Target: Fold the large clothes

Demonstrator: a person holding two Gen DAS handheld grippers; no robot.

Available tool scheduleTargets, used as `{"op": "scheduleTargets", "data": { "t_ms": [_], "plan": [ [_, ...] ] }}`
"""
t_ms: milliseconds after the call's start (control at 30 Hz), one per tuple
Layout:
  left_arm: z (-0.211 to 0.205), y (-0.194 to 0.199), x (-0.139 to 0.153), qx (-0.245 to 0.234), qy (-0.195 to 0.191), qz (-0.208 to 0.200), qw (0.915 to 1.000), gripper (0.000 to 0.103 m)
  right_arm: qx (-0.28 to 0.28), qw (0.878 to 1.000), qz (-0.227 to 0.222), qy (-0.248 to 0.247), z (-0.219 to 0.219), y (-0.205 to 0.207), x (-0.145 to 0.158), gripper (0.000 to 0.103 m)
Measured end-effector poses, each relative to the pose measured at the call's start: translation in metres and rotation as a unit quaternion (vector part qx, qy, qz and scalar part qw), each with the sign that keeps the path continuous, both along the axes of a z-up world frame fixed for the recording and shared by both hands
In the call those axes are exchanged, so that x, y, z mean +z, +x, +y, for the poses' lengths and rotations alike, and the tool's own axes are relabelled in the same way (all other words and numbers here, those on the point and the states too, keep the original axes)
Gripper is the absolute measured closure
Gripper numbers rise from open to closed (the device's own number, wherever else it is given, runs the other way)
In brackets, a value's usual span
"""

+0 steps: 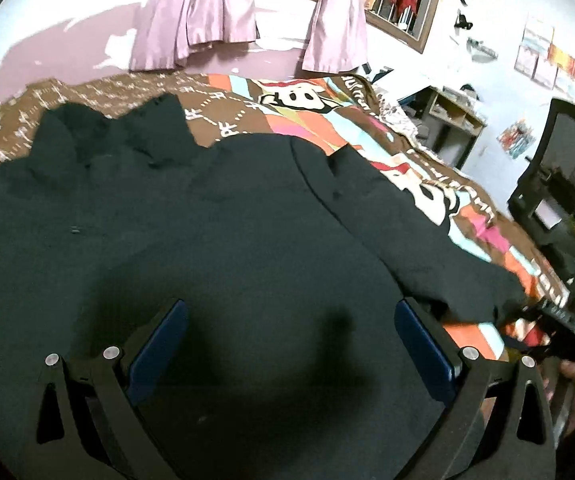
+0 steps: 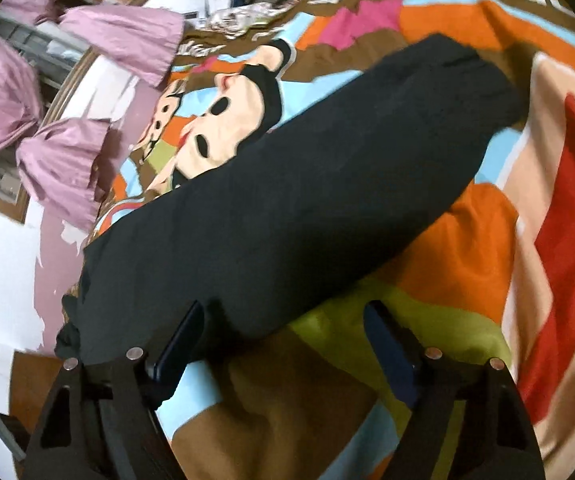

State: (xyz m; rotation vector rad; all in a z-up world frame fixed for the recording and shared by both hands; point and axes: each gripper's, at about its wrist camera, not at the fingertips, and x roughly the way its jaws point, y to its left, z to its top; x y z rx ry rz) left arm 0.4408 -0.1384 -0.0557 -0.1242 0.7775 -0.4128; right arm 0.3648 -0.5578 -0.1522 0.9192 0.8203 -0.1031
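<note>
A large black garment (image 1: 191,208) lies spread on a bed with a colourful cartoon bedspread (image 1: 327,120). My left gripper (image 1: 290,312) is open and empty, hovering just above the garment's near part, blue pads wide apart. In the right wrist view the same garment (image 2: 287,208) appears as a long folded band across the bedspread (image 2: 487,240). My right gripper (image 2: 283,320) is open and empty at the garment's near edge; its left finger (image 2: 179,344) is beside the cloth. The right gripper also shows at the left wrist view's right edge (image 1: 555,320).
Pink curtains (image 1: 195,16) hang on the wall behind the bed. A shelf (image 1: 451,120) and a dark chair or screen (image 1: 567,184) stand to the right of the bed. The bedspread's right part lies bare of clothing.
</note>
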Motion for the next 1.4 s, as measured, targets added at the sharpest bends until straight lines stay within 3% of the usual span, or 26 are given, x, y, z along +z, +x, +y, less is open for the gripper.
{"op": "scheduleTargets", "data": {
  "t_ms": [167, 267, 433, 500, 633, 733, 800, 900, 1000, 1067, 1167, 1267, 1300, 1400],
  "plan": [
    [-0.01, 0.025, -0.002, -0.022, -0.022, 0.018, 0.9993, 0.002, -0.057, 0.998, -0.004, 0.038, -0.02, 0.002, -0.01, 0.025],
    [-0.024, 0.039, -0.01, -0.021, 0.009, 0.028, 0.9993, 0.002, -0.079, 0.997, -0.004, 0.02, -0.025, 0.008, -0.008, 0.055],
    [-0.036, 0.04, -0.03, -0.024, 0.066, 0.014, 0.9974, 0.002, -0.092, 0.996, -0.01, -0.003, -0.03, 0.014, 0.003, 0.086],
    [-0.037, 0.039, -0.035, -0.028, 0.066, 0.016, 0.9973, 0.002, -0.089, 0.995, -0.025, -0.031, -0.026, 0.017, 0.018, 0.092],
    [-0.037, 0.04, -0.037, -0.037, 0.057, 0.019, 0.9975, 0.003, -0.077, 0.988, -0.077, -0.11, -0.009, 0.021, 0.074, 0.095],
    [-0.013, 0.029, -0.025, -0.027, -0.01, 0.0, 0.9996, 0.006, -0.047, 0.976, -0.132, -0.166, 0.015, 0.027, 0.121, 0.095],
    [0.013, 0.023, -0.018, -0.007, -0.057, -0.003, 0.9984, 0.006, -0.012, 0.961, -0.174, -0.217, 0.043, 0.031, 0.154, 0.095],
    [0.051, 0.013, -0.005, 0.014, -0.074, -0.01, 0.9971, 0.006, 0.042, 0.933, -0.222, -0.279, 0.092, 0.035, 0.186, 0.095],
    [0.091, -0.002, 0.007, 0.037, -0.077, -0.018, 0.9962, 0.006, 0.119, 0.892, -0.267, -0.345, 0.16, 0.032, 0.206, 0.095],
    [0.12, -0.015, 0.015, 0.057, -0.083, -0.014, 0.9948, 0.006, 0.181, 0.857, -0.289, -0.387, 0.211, 0.031, 0.21, 0.095],
    [0.162, -0.037, 0.027, 0.077, -0.112, -0.007, 0.9907, 0.006, 0.308, 0.803, -0.306, -0.408, 0.288, 0.025, 0.203, 0.095],
    [0.196, -0.061, 0.037, 0.086, -0.138, -0.001, 0.9867, 0.006, 0.391, 0.767, -0.298, -0.412, 0.341, 0.017, 0.181, 0.095],
    [0.208, -0.07, 0.037, 0.09, -0.145, 0.002, 0.9853, 0.006, 0.424, 0.75, -0.289, -0.417, 0.364, 0.013, 0.167, 0.095],
    [0.227, -0.092, 0.042, 0.098, -0.155, 0.001, 0.983, 0.006, 0.483, 0.724, -0.249, -0.425, 0.404, 0.012, 0.13, 0.095]
  ]
}}
